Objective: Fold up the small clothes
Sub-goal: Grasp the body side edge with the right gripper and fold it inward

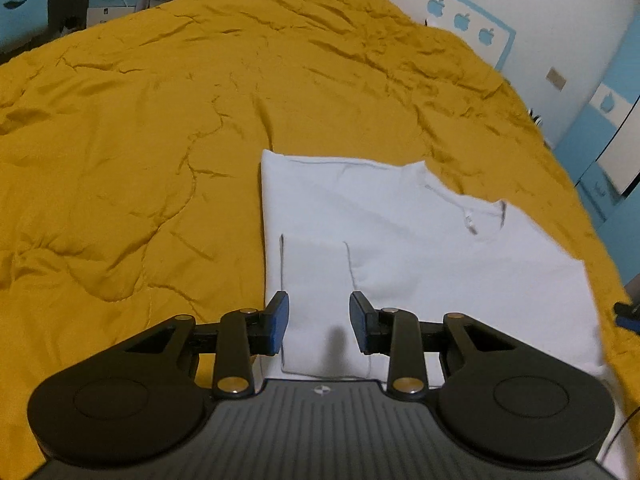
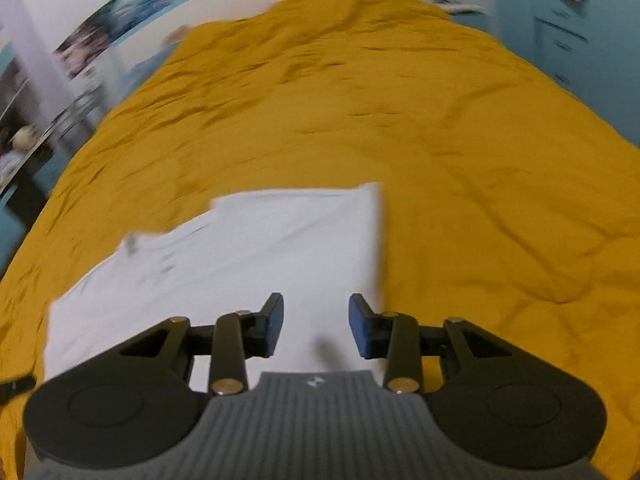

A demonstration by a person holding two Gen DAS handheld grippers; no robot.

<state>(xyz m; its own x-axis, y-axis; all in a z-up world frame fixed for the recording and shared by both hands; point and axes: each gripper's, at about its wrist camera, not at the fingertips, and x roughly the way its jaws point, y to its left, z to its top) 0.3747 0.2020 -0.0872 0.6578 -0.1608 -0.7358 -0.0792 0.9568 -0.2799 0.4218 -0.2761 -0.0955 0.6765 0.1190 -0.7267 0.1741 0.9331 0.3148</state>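
A white T-shirt (image 1: pixel 400 240) lies flat on a mustard-yellow quilt (image 1: pixel 140 140), its sleeves folded in, so it forms a long rectangle with the collar and label on top. My left gripper (image 1: pixel 319 322) is open and empty, hovering over the shirt's near left part. In the right wrist view the same shirt (image 2: pixel 260 248) lies on the quilt (image 2: pixel 480 160). My right gripper (image 2: pixel 316 324) is open and empty over the shirt's near right part, close to its right edge. That view is blurred.
The quilt covers a wide bed. A blue and white headboard wall with apple shapes (image 1: pixel 460 20) and blue drawers (image 1: pixel 608 152) stand beyond the bed. Shelves and clutter (image 2: pixel 24 128) are at the left in the right wrist view.
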